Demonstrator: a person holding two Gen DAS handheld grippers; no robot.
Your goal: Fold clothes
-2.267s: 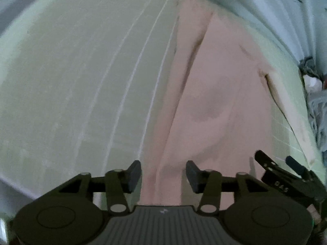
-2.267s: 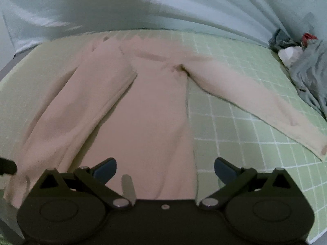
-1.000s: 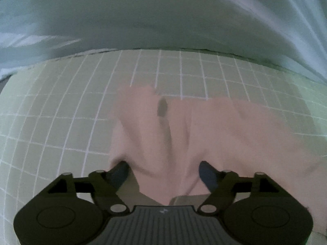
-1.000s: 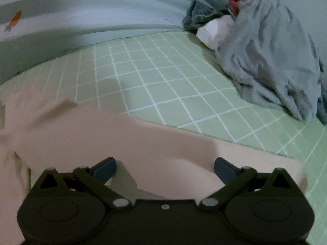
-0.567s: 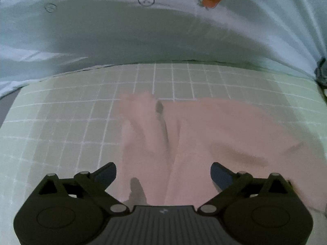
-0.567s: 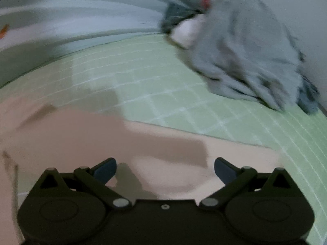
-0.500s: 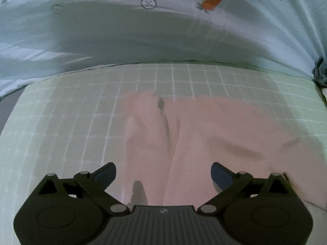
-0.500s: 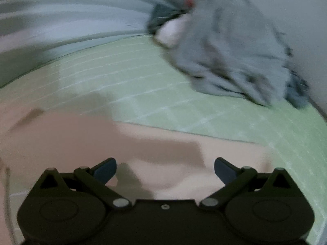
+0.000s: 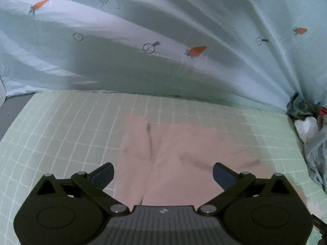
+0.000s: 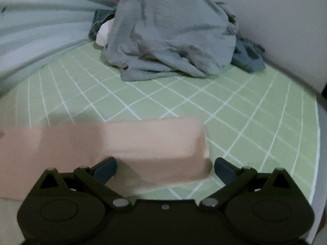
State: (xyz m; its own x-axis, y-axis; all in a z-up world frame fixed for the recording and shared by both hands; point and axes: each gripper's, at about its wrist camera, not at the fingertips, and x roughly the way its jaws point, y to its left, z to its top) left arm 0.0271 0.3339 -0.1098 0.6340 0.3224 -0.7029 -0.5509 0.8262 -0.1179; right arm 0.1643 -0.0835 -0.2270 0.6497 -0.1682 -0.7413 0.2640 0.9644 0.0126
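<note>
Left gripper [image 9: 163, 174]: jaws spread wide, nothing between the fingers, poised above the near part of the pink long-sleeved top [image 9: 184, 153]. The top lies flat on the green checked mat [image 9: 71, 132], one sleeve folded in along its left side with a dark crease down the fold.

Right gripper [image 10: 165, 170]: jaws likewise wide apart, gripping nothing. The pink sleeve [image 10: 126, 143] stretches across the mat [image 10: 255, 122] just beyond the fingertips, its cuff end to the right, near the right finger; contact cannot be judged.

Farther right on the mat, a heap of grey clothes [image 10: 173, 30], well apart from the sleeve. At the far edge hangs a pale blue curtain with carrot prints [image 9: 163, 40].
</note>
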